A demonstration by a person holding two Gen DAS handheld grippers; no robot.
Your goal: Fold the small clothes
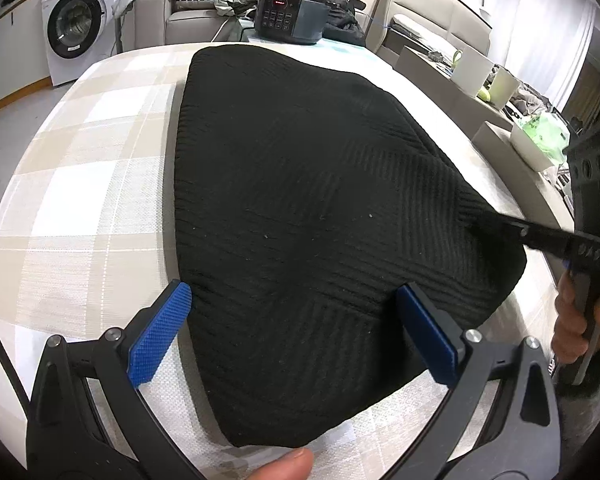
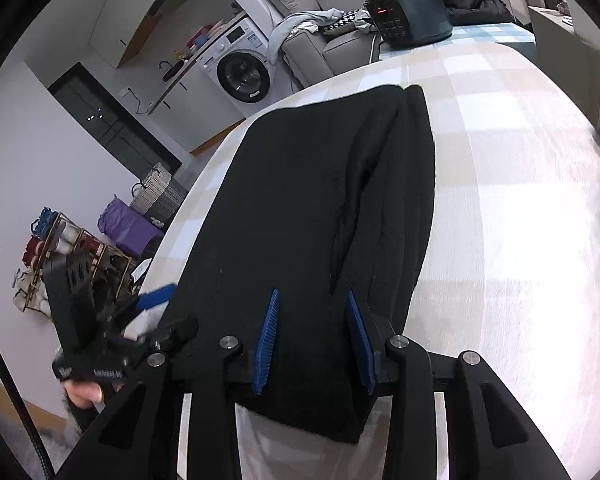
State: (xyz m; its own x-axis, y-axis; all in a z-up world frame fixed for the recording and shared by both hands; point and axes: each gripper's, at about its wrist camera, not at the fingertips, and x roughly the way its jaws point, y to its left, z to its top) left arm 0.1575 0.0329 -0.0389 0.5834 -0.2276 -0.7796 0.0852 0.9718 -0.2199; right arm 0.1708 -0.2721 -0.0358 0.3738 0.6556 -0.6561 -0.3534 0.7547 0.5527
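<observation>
1. Between and beyond both pairs of jaws lies the black knitted garment (image 1: 300,208), folded into a thick pad and flat on the checked tablecloth (image 1: 80,184).
2. The left gripper (image 1: 296,328) stands with its jaws wide apart; the garment's near end lies in the gap, one blue pad (image 1: 160,332) at its left edge and the other over its right part, neither pressing on it.
3. The right gripper (image 2: 314,340) has its jaws parted only a little, with the blue pads (image 2: 268,344) over the garment's near end; cloth shows in the gap, but no pinch on it can be made out.
4. In the left wrist view, the right gripper's black finger reaches in from the right of the jaws to the garment's right edge, a hand (image 1: 576,320) on its handle.
5. Below the left jaws a fingertip (image 1: 288,464) shows at the picture's lower edge.
6. Far ahead of the jaws, past the garment, a black cooker (image 1: 288,14) sits at the table's far end.
7. Ahead and to the left of the left jaws stands a white washing machine (image 1: 80,28).
</observation>
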